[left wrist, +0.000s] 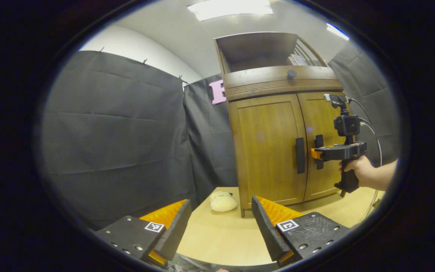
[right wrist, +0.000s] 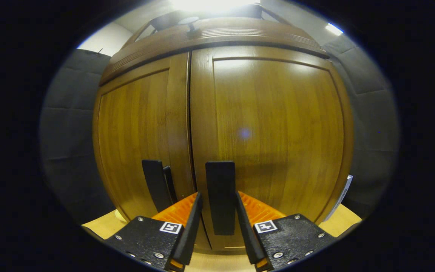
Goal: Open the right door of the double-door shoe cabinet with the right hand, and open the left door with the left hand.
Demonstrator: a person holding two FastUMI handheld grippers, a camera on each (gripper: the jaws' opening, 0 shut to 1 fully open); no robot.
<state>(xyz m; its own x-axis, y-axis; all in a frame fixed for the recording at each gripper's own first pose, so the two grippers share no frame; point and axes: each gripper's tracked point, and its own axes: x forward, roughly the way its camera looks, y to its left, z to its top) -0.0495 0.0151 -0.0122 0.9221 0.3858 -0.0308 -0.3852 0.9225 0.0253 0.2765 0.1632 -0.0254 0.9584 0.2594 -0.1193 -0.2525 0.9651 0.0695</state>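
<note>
The wooden shoe cabinet (left wrist: 270, 181) stands ahead with both doors closed. In the left gripper view its left door (left wrist: 266, 128) carries a black vertical handle (left wrist: 300, 155), and my left gripper (left wrist: 221, 200) hangs open well short of it, low and to the left. At the right door (left wrist: 323, 117), a hand (left wrist: 357, 170) holds my right gripper (left wrist: 317, 153). In the right gripper view the right gripper (right wrist: 218, 194) has a finger tight against each side of the right door's handle (right wrist: 220, 177). The left door's handle (right wrist: 153, 185) is just beside it.
A cream plush object (left wrist: 223, 202) lies on the light wooden floor (left wrist: 221, 238) by the cabinet's left front corner. Above the doors are a drawer front with a round knob (left wrist: 291, 74) and an open top shelf. Black cloth walls (left wrist: 119, 132) enclose the space.
</note>
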